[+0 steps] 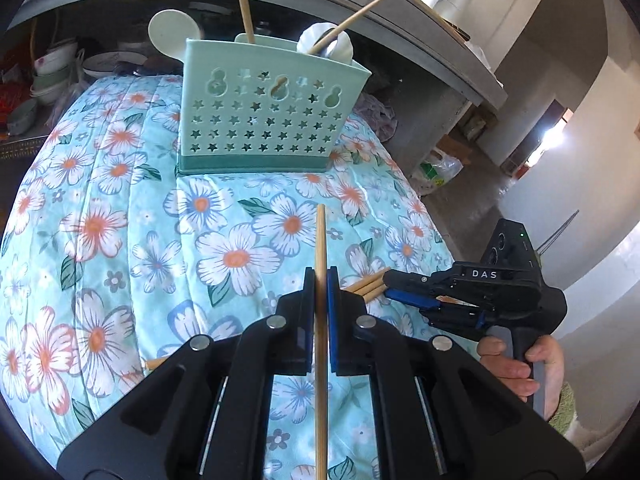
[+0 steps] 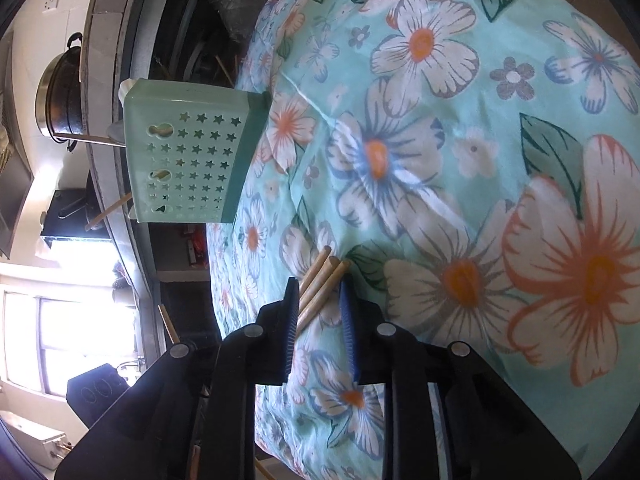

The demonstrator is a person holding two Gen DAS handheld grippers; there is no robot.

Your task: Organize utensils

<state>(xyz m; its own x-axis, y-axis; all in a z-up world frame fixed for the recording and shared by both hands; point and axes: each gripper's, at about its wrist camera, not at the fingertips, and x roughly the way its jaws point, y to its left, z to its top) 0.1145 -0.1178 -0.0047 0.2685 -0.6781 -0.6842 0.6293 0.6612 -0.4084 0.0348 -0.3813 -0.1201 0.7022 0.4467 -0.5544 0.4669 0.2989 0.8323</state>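
the left gripper is clamped tight on a single wooden chopstick, which runs straight up between the blue pads and sticks out past the tips toward the mint-green utensil caddy. to seat it well i'd say keep the stick near upright, carry it over the caddy's rim and lower its end into an open compartment, clear of the two chopsticks already leaning there, before letting go. the right gripper, held by a hand, sits low on the floral cloth with its jaws narrowed around a small bundle of chopsticks; one pad touches the bundle, but the other shows a gap, so it does not look clamped yet; squaring the jaws across all three sticks should stop one slipping out. a pale spoon and a white utensil already stand in the caddy, which rests at the far edge of the cloth. the only legible writing is "das" on the right gripper's body; nothing else can be read.
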